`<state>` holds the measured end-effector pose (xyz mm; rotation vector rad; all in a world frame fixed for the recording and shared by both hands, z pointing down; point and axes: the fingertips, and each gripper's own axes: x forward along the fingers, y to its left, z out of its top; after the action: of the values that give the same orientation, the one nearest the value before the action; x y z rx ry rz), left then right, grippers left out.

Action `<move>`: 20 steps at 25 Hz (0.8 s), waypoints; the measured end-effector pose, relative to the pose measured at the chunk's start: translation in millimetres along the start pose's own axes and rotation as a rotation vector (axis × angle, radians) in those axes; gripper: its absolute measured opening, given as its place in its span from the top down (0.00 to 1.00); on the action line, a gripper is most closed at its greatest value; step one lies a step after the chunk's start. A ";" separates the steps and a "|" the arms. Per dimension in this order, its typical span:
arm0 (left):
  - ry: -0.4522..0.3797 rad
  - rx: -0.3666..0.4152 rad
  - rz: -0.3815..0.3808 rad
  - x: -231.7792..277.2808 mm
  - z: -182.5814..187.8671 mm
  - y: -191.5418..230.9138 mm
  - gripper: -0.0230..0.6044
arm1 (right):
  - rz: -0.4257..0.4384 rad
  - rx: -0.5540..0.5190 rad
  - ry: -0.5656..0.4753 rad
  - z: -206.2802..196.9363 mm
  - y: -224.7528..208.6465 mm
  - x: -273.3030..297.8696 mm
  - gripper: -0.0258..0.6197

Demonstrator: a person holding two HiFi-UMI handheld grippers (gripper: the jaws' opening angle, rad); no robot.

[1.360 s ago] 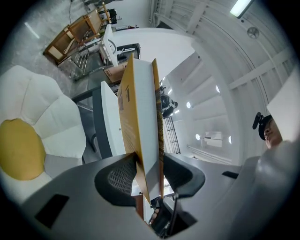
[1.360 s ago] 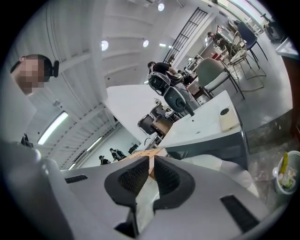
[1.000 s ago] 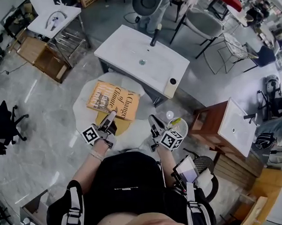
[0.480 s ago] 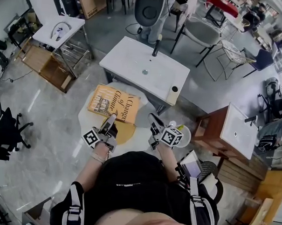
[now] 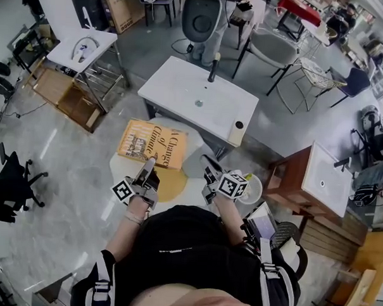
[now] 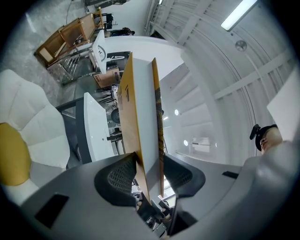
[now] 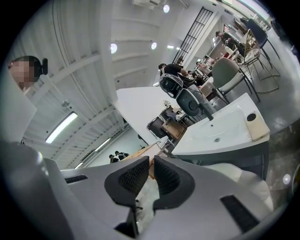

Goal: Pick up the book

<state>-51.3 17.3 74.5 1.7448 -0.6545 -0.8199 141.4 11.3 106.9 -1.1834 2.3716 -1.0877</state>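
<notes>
The orange book [image 5: 152, 143] with dark title print is held out over the far left part of a round white table [image 5: 194, 157]. My left gripper [image 5: 147, 167] is shut on its near edge. In the left gripper view the book [image 6: 140, 108] stands edge-on between the two pads, and the left gripper [image 6: 149, 161] presses on both covers. My right gripper [image 5: 207, 173] hovers to the right of the book, apart from it. In the right gripper view the right gripper [image 7: 152, 165] has its pads nearly together with nothing between them.
A yellow patch [image 5: 170, 183] lies on the round table under my left hand. A white basin-top desk [image 5: 200, 99] stands just beyond. A round white container [image 5: 252, 188] is beside my right hand. A wooden cabinet [image 5: 301, 179] stands to the right, with chairs [image 5: 200, 16] further back.
Both hands have risen a little and drawn back, the left one carrying the book with it. The left grip on the book is the same, and the right jaws stay together.
</notes>
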 end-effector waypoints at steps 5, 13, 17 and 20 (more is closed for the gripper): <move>0.000 -0.003 0.003 -1.6 0.6 2.3 0.67 | 0.003 0.010 -0.008 0.7 -1.1 -1.1 0.89; -0.008 -0.005 0.015 -9.8 2.2 5.7 0.67 | 0.006 0.045 -0.015 -3.7 -2.3 -2.4 0.89; -0.009 -0.014 0.019 -10.7 -2.3 5.2 0.67 | 0.000 0.057 -0.017 -4.1 -4.1 -7.5 0.89; -0.009 -0.015 0.022 -12.3 -3.4 6.9 0.67 | 0.000 0.067 -0.024 -5.2 -4.5 -9.4 0.89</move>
<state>-56.4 26.6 84.4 1.7185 -0.6709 -0.8155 147.1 19.5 112.9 -1.1669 2.2987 -1.1378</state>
